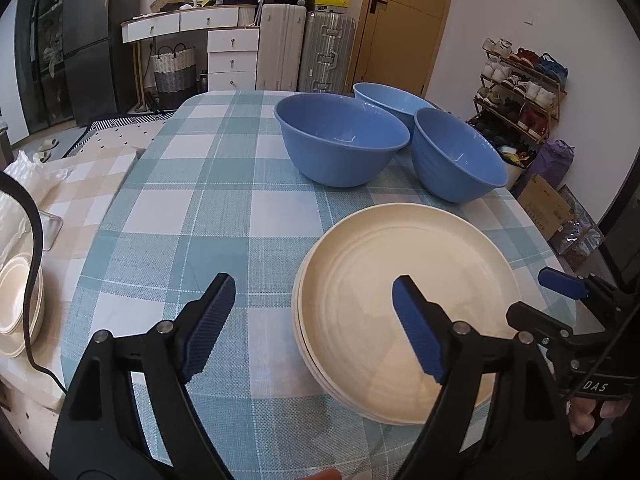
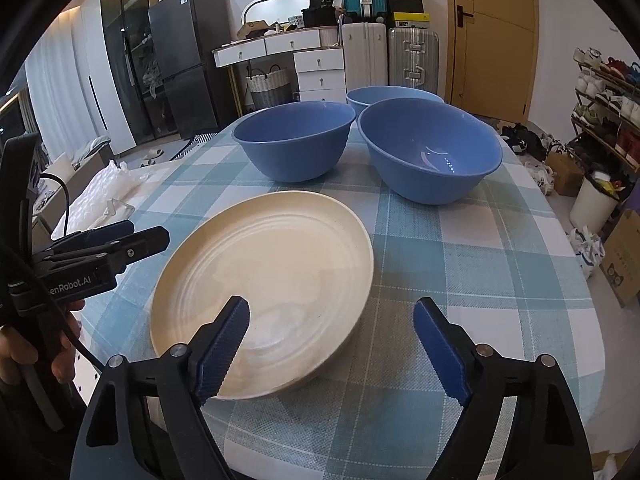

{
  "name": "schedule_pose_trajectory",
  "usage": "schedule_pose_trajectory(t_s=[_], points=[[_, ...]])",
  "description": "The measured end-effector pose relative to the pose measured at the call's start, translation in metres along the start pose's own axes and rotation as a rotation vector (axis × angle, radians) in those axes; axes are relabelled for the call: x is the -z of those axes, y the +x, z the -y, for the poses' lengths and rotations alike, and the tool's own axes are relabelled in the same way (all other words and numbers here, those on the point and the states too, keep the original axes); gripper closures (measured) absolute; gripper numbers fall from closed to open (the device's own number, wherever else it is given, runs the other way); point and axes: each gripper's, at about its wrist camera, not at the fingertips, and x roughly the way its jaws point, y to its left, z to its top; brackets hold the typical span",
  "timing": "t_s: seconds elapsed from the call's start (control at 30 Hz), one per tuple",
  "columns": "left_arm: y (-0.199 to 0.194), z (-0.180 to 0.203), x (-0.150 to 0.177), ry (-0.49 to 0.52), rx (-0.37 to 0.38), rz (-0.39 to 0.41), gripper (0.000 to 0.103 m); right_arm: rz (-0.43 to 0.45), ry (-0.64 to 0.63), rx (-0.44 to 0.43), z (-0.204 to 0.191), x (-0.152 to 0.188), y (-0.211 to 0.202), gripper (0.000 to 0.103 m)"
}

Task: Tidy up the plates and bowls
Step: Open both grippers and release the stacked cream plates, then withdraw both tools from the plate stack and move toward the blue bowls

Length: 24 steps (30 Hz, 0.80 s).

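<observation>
A stack of cream plates sits near the front of the checked tablecloth. Three blue bowls stand behind it: a large one on the left, one on the right and one at the back. My left gripper is open and empty, straddling the left rim of the plate stack. My right gripper is open and empty, straddling the right rim of the stack. Each gripper shows at the edge of the other's view.
A lower side surface at the left holds cream dishes and plastic wrap. Behind the table stand suitcases, a white dresser and a shoe rack. A white bin and cardboard boxes sit on the floor at right.
</observation>
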Motion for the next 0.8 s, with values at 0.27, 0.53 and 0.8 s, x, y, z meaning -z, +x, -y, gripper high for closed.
schedule_pose_trajectory(t_s=[0.27, 0.53, 0.8], points=[[-0.004, -0.001, 0.000, -0.007, -0.012, 0.011, 0.003, 0.016, 0.007, -0.006, -0.001, -0.001, -0.002, 0.013], [-0.006, 0.000, -0.004, -0.011, -0.012, 0.017, 0.003, 0.023, 0.014, -0.009, 0.000, -0.004, -0.004, 0.012], [-0.012, 0.003, -0.010, 0.004, -0.024, 0.027, 0.003, 0.070, 0.028, -0.022, 0.006, -0.010, -0.019, 0.012]])
